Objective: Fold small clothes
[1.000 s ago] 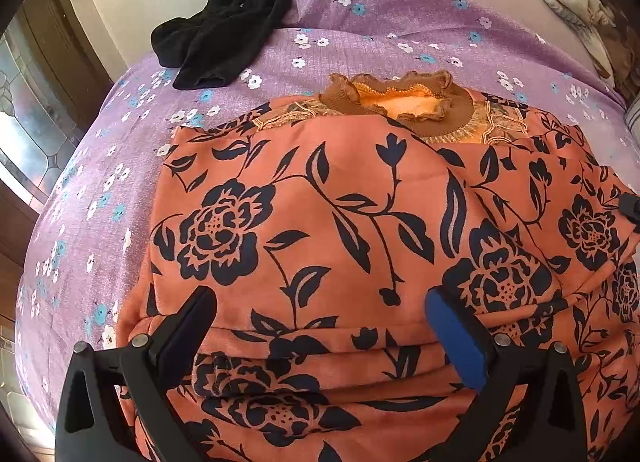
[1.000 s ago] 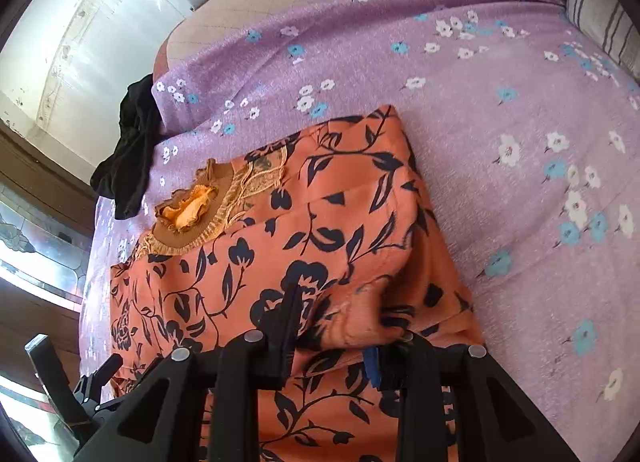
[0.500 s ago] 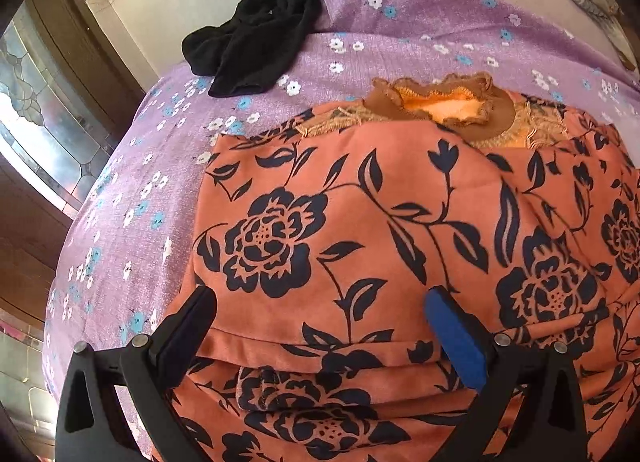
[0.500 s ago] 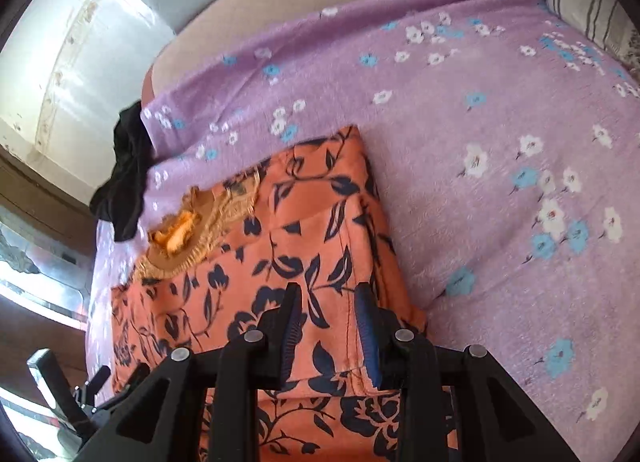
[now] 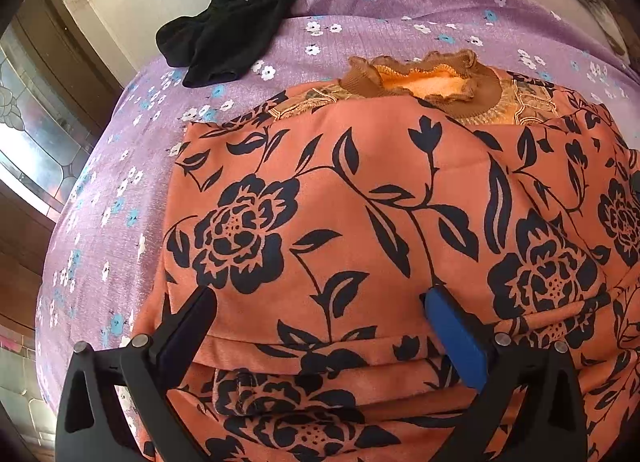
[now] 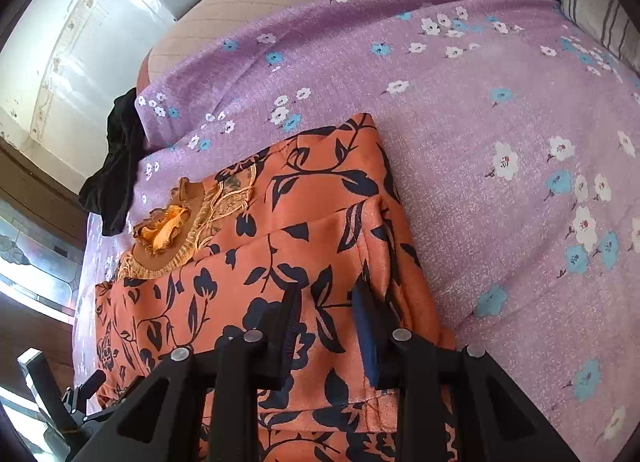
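Here the orange floral garment (image 5: 360, 222) lies folded on the purple floral bedsheet (image 6: 500, 122), collar (image 5: 424, 82) at the far edge. The left gripper (image 5: 320, 314) hovers over the near fold, jaws spread wide. The right gripper (image 6: 326, 314) has jaws narrowly apart, holding nothing. A black garment (image 5: 232, 18) lies far left, set apart.
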{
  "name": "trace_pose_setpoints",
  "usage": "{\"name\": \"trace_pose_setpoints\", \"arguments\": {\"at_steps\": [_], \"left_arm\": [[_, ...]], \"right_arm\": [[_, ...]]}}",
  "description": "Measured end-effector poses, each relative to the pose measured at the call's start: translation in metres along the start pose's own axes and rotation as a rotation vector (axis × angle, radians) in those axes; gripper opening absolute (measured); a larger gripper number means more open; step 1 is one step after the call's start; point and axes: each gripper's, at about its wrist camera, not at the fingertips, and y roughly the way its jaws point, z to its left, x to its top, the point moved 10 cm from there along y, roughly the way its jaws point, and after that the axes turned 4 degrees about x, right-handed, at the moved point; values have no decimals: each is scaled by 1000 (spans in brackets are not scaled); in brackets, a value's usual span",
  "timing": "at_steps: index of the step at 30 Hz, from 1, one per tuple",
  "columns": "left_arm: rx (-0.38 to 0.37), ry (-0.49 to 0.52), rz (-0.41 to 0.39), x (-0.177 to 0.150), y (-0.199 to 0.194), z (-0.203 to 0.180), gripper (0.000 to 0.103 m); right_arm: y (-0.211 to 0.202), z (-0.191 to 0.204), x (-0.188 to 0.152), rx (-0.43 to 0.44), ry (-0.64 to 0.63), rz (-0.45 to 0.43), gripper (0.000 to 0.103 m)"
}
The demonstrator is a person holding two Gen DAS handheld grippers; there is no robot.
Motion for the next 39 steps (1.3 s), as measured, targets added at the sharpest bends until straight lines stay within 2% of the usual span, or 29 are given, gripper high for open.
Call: {"name": "trace_pose_setpoints", "arguments": {"at_steps": [8, 10, 12, 15, 17, 20, 22, 24, 26, 27, 28, 31, 33, 39], "left_arm": [[-15, 8, -60, 6, -16, -7, 103], [-21, 33, -47, 4, -13, -12, 103], [-26, 51, -28, 1, -8, -17, 103], [-22, 31, -45, 3, -10, -16, 103], [-13, 25, -68, 2, -15, -16, 103], [25, 43, -135, -6, -34, -17, 103], [60, 62, -188, -15, -53, -18, 103], [62, 68, -232, -28, -74, -22, 103], [46, 79, -275, -47, -96, -27, 103], [43, 91, -294, -59, -106, -30, 103], [34, 111, -308, -71, -115, -34, 103], [-7, 204, -335, -103, -138, -52, 103], [-7, 256, -377, -118, -157, -59, 103], [-41, 332, -464, -149, -206, -60, 103]], "right_arm": [[5, 51, -26, 118, -92, 62, 32], [14, 61, -38, 121, -119, 100, 32], [27, 62, -49, 84, -143, 141, 32], [24, 65, -50, 64, -163, 128, 32], [13, 69, -50, 92, -154, 119, 32], [-12, 70, -54, 107, -156, 88, 32], [-26, 70, -61, 106, -167, 76, 32], [-40, 71, -68, 102, -177, 62, 36], [-52, 72, -72, 103, -179, 42, 44], [-60, 72, -75, 107, -178, 29, 57], [-68, 72, -79, 117, -178, 12, 61], [-90, 66, -101, 120, -199, -3, 61], [-105, 57, -117, 115, -204, -16, 61], [-150, 11, -160, 128, -140, -64, 61]]}}
